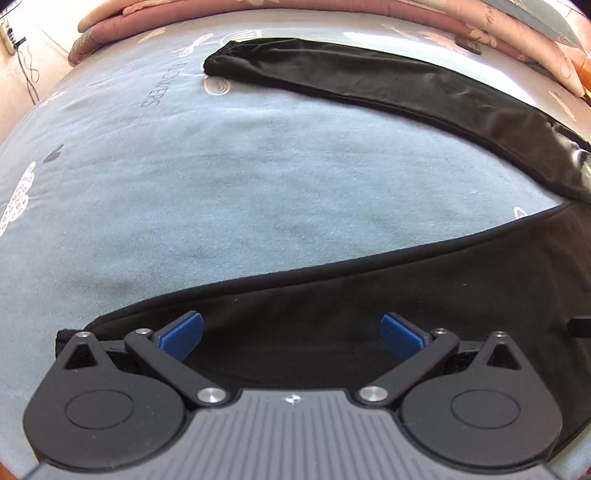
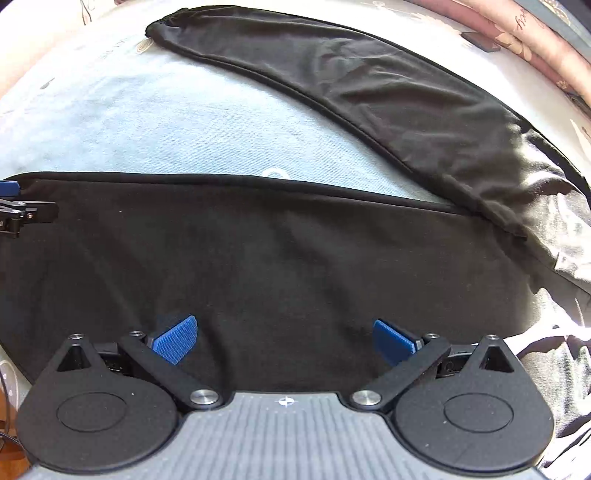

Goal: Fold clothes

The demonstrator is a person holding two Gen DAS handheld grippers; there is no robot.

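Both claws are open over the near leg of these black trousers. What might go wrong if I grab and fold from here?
1. The left claw and right claw hover wide open above flat cloth on the near leg; with no raised fold, they may pinch the blue bedsheet too.
2. The far leg is splayed away, so folding now could leave the legs misaligned.
3. It also looks wrinkled near the crotch, so creases may get trapped.

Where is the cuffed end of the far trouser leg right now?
The cuffed end lies flat on the blue sheet, upper left in both wrist views, near the pink quilt and far beyond both open grippers.
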